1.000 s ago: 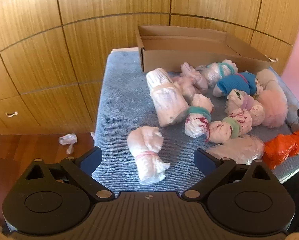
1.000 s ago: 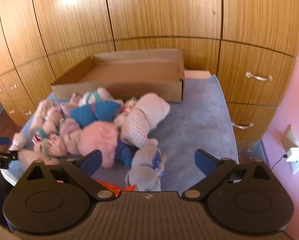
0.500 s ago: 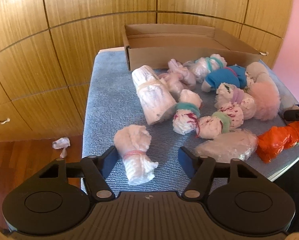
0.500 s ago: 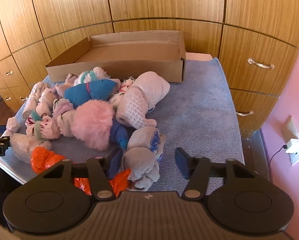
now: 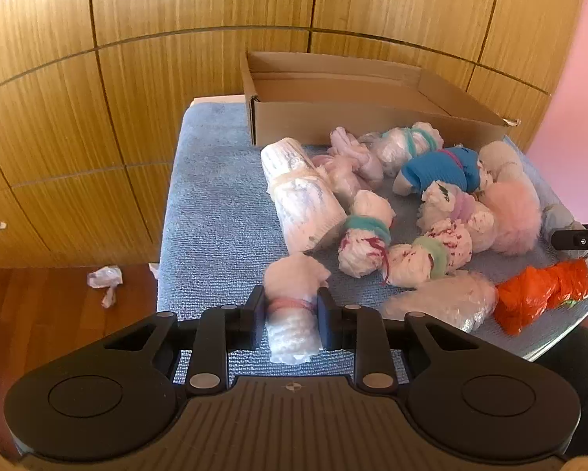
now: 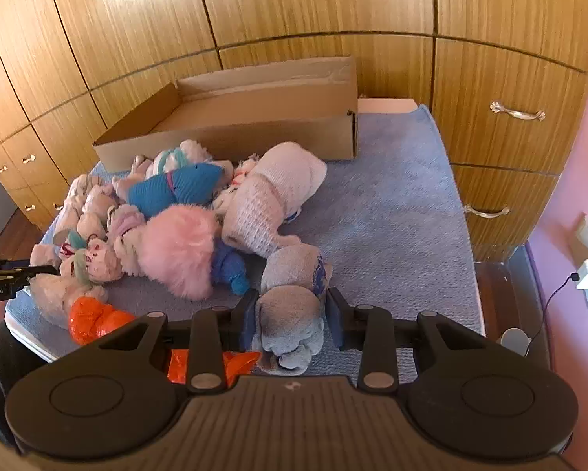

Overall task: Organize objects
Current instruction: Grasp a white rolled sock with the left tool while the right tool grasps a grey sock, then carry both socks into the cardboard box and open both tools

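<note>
The left gripper (image 5: 290,322) has its jaws clamped on a white bundle (image 5: 292,310) tied with a pink band, gripping it right at the band; the bundle lies at the near edge of the blue towel (image 5: 215,212) that covers the tabletop. The right gripper (image 6: 290,316) has a grey bundle (image 6: 292,314) with blue markings between its jaws, which are closing and already touch its sides. This bundle also lies near the front edge of the towel, on the right side of the pile. Beyond both grippers lies a heap of rolled cloth bundles: a blue bundle (image 6: 174,190), a fluffy pink bundle (image 6: 180,249), a large white knitted bundle (image 6: 272,200), and several white ones tied with teal or green bands. An orange bundle (image 5: 541,296) lies at the front edge, between the two grippers. An open cardboard box (image 5: 356,106) stands at the far side of the towel, against the wooden cupboards (image 6: 294,8). A crumpled scrap of paper (image 5: 105,278) lies on the wooden floor (image 5: 38,306) to the left of the tabletop.
</note>
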`<state>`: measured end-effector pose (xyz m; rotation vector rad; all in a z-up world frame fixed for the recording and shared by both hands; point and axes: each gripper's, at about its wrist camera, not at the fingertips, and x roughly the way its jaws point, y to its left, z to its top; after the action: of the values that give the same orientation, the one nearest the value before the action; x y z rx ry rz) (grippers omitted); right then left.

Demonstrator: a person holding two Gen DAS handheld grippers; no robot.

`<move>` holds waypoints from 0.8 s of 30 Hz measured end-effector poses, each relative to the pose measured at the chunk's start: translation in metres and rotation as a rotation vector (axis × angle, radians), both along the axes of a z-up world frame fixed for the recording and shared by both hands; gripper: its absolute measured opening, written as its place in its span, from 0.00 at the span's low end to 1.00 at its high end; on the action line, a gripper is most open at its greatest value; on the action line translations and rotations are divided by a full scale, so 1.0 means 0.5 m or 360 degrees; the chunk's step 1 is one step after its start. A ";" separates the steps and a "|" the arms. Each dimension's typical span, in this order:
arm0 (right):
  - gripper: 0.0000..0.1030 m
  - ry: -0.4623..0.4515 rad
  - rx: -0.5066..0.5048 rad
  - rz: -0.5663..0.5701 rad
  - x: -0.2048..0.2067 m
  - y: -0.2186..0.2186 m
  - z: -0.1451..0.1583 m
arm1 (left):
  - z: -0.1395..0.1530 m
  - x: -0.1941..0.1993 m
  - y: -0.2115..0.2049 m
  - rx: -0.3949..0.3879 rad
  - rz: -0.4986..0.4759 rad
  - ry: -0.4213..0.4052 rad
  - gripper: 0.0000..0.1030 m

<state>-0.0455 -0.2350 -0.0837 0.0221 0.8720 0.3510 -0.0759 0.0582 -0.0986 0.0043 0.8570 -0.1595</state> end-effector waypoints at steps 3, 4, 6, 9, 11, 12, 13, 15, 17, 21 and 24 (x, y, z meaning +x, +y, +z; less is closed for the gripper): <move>0.32 -0.0022 0.0002 -0.0008 0.001 -0.011 0.011 | 0.006 -0.003 0.002 -0.0005 0.0000 -0.0008 0.31; 0.32 -0.0024 0.0009 -0.0010 0.003 -0.016 0.015 | 0.010 -0.003 0.003 -0.0007 -0.0001 -0.0013 0.31; 0.32 -0.0047 0.0006 -0.0015 0.005 -0.025 0.027 | 0.021 -0.004 0.007 -0.0014 0.0000 -0.0024 0.31; 0.32 -0.0097 -0.0013 -0.0014 0.010 -0.036 0.051 | 0.043 0.002 0.014 -0.0026 -0.0002 -0.0033 0.31; 0.32 -0.0142 -0.0012 -0.0016 0.017 -0.045 0.074 | 0.067 0.013 0.019 -0.0020 0.0002 -0.0060 0.31; 0.32 -0.0169 -0.0007 -0.0017 0.021 -0.049 0.089 | 0.082 0.020 0.022 -0.0017 0.0005 -0.0088 0.31; 0.32 -0.0192 -0.0001 -0.0017 0.025 -0.052 0.101 | 0.096 0.028 0.024 -0.0019 0.0008 -0.0107 0.31; 0.32 -0.0248 -0.0004 -0.0009 0.035 -0.051 0.129 | 0.128 0.048 0.031 -0.0035 0.0020 -0.0157 0.31; 0.32 -0.0314 -0.0023 0.0017 0.044 -0.040 0.158 | 0.154 0.070 0.037 -0.0039 0.0032 -0.0195 0.31; 0.33 -0.0410 -0.0028 0.0103 0.075 -0.007 0.211 | 0.208 0.123 0.039 -0.0031 0.0039 -0.0276 0.31; 0.33 -0.0434 -0.0027 0.0169 0.116 0.027 0.238 | 0.240 0.175 0.029 -0.0050 0.0020 -0.0289 0.31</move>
<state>0.0127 -0.2217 0.0353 -0.0868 0.6070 0.4350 0.0117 0.0729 0.0214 -0.0156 0.6733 -0.1582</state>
